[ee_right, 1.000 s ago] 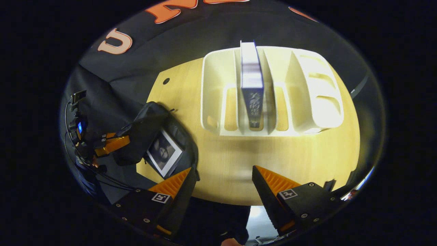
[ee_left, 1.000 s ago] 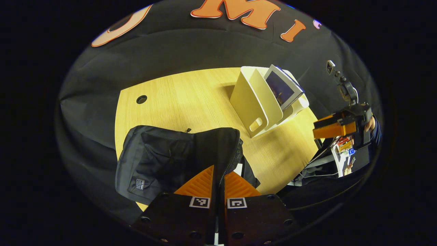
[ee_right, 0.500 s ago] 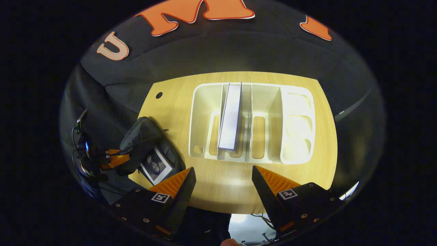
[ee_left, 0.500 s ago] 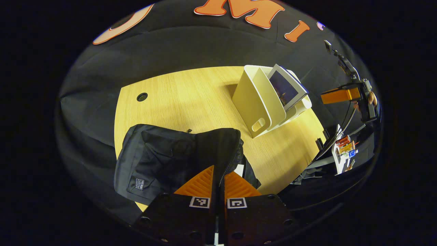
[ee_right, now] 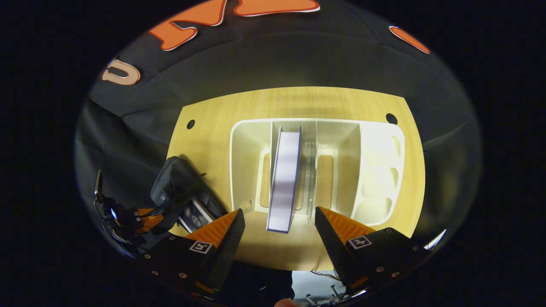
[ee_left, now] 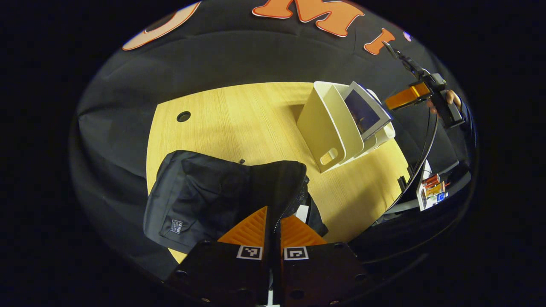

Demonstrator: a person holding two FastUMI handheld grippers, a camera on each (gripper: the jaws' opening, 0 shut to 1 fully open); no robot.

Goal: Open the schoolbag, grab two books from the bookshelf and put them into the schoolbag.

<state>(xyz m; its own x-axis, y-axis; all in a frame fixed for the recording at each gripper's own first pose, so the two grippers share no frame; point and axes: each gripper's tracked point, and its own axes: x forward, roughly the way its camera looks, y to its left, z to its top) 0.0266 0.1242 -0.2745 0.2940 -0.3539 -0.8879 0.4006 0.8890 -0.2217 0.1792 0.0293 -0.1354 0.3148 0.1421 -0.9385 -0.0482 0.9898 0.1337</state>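
Note:
The black schoolbag [ee_left: 204,196] lies on the wooden table, and my left gripper [ee_left: 273,219] is shut on its zipped opening edge, holding it up. A white bookshelf [ee_left: 324,123] stands farther right with one book [ee_left: 364,113] leaning in it. From above, in the right gripper view, that book [ee_right: 285,179] stands upright in a slot of the bookshelf [ee_right: 245,157]. My right gripper [ee_right: 278,212] is open above it, one finger on each side of the book's near end, not touching. The schoolbag [ee_right: 172,183] at lower left has another book [ee_right: 197,215] inside.
The wooden table [ee_right: 298,102] has cable holes [ee_right: 391,118] near its back corners. Black cloth hangs behind and around the table. A small stand with coloured items [ee_left: 431,187] sits off the table's right edge. Cables trail from the right gripper [ee_left: 409,96].
My right gripper has risen and moved forward over the bookshelf; the book's near end now lies between its open fingers. The left gripper keeps its hold on the schoolbag's edge.

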